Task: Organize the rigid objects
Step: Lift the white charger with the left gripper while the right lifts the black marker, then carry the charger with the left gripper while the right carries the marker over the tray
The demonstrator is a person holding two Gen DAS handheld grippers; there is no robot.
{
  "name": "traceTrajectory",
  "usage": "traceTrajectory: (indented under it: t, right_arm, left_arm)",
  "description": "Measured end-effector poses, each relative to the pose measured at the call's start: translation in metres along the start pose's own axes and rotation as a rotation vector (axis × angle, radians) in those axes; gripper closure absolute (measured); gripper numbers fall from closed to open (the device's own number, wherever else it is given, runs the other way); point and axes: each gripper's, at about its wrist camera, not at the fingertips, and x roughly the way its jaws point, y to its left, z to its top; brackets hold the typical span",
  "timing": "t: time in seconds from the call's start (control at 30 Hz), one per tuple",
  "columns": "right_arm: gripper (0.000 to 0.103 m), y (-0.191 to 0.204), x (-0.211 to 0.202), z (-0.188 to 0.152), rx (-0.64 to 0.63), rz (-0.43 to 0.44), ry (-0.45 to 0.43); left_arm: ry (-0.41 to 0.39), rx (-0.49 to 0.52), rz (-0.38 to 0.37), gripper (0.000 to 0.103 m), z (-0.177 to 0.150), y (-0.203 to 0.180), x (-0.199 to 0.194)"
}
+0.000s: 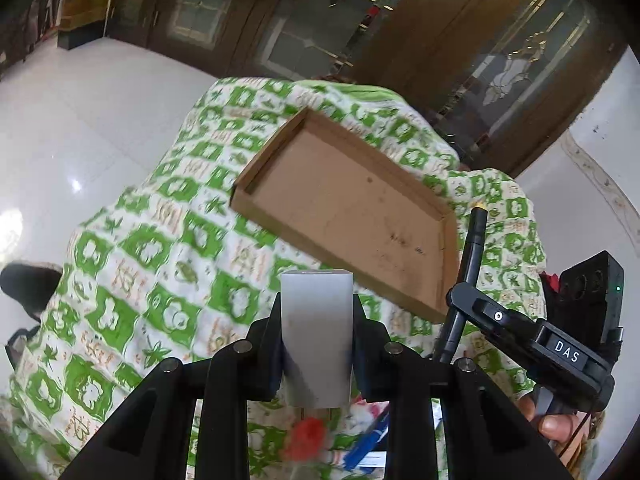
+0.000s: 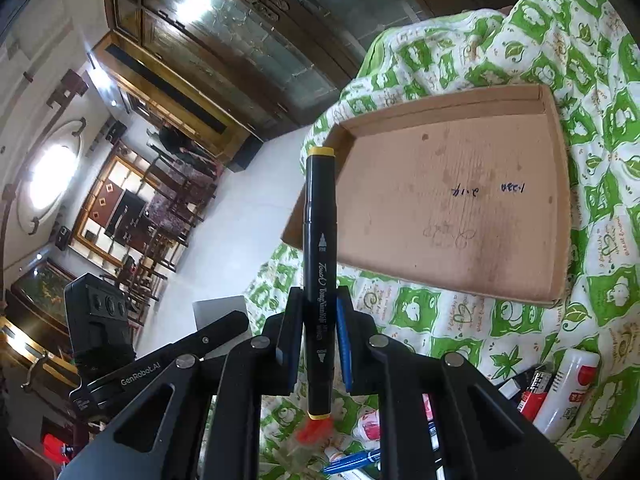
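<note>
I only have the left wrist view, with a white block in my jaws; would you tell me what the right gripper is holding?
Observer: The right gripper is shut on a black marker with yellow ends, gripped on its lower half.
Operator: Thanks. Is there anything in the tray?
Observer: No objects; the right view shows only handwriting on the tray floor.
Operator: What is still left to sort?
Observer: On the cloth below the tray lie a white bottle with a red label and a red lighter.
</note>
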Motion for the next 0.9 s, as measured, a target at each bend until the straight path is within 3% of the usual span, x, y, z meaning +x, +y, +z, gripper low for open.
traceTrajectory:
  t: [0.37,0.9]
  right_arm:
    - [0.088,-0.020,-0.041,0.012,0.048,-0.006,-0.099]
    - [0.088,-0.027,-0.036,0.012,0.069,-0.022,-0.076]
  left_arm:
    - [-0.019,0.042,-0.013,0.075,0.016,-0.031,0.004]
    - [-0.007,0.001,-0.037,0.075,0.024,-0.026,0.019]
